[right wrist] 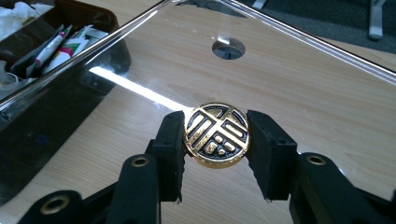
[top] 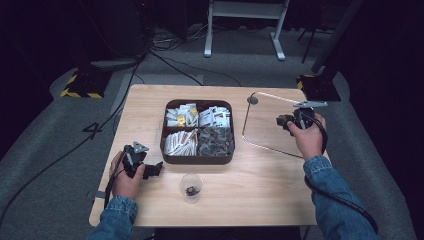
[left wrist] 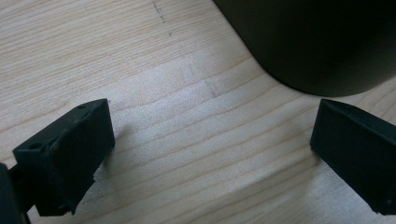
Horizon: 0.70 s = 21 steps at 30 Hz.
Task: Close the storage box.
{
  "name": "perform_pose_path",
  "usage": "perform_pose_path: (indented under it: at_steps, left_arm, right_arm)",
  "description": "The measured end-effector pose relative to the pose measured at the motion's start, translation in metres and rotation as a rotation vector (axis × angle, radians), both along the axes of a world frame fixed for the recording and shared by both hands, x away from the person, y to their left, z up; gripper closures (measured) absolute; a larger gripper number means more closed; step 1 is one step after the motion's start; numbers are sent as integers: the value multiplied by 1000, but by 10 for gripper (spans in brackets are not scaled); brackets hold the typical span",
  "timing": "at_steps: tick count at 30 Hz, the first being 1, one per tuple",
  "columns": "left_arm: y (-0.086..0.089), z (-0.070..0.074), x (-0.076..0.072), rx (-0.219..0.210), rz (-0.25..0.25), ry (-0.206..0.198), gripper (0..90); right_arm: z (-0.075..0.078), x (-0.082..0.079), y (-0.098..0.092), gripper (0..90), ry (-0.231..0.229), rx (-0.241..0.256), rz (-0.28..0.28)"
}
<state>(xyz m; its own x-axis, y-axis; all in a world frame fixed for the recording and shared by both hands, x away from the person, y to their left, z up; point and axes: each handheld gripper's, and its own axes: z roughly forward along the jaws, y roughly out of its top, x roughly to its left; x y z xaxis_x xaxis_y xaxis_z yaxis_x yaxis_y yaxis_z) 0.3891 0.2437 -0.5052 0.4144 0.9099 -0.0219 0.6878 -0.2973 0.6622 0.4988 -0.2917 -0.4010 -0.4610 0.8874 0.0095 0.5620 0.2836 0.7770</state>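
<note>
Over the clear lid (right wrist: 299,79) at the right side of the table (top: 250,195), a round gold-and-black knob (right wrist: 217,134) is held by the right gripper (right wrist: 215,149), pinched between its two black jaws. The knob is shiny and flat-faced, with raised gold lines on a dark ground. The lid is smooth and see-through, with rounded corners, a bright thin rim and a small round hole (right wrist: 228,47) near its far end. The lid lies flat on the wood, just beside the brown box (top: 198,131) and close to the table's right edge. The box is split into four parts, and packets and sticks are kept in them. At the near left, the left gripper (top: 141,167) is held low over bare wood beside the box's dark rounded corner (left wrist: 322,42), with its jaws wide apart and nothing between them. A small clear cup (top: 191,187) stands in front of the box, with open wood around it. The wood is pale, with fine lines.
</note>
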Motion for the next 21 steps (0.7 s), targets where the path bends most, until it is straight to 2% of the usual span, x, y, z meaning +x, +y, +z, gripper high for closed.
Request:
perform_pose_path:
  at_steps: [12, 21]
  left_arm:
    - [0, 0, 0, 0, 0, 0, 1]
    - [0, 0, 0, 0, 0, 0, 0]
  right_arm:
    - [20, -5, 16, 591, -37, 5, 50]
    - [33, -7, 38, 591, -50, 9, 89]
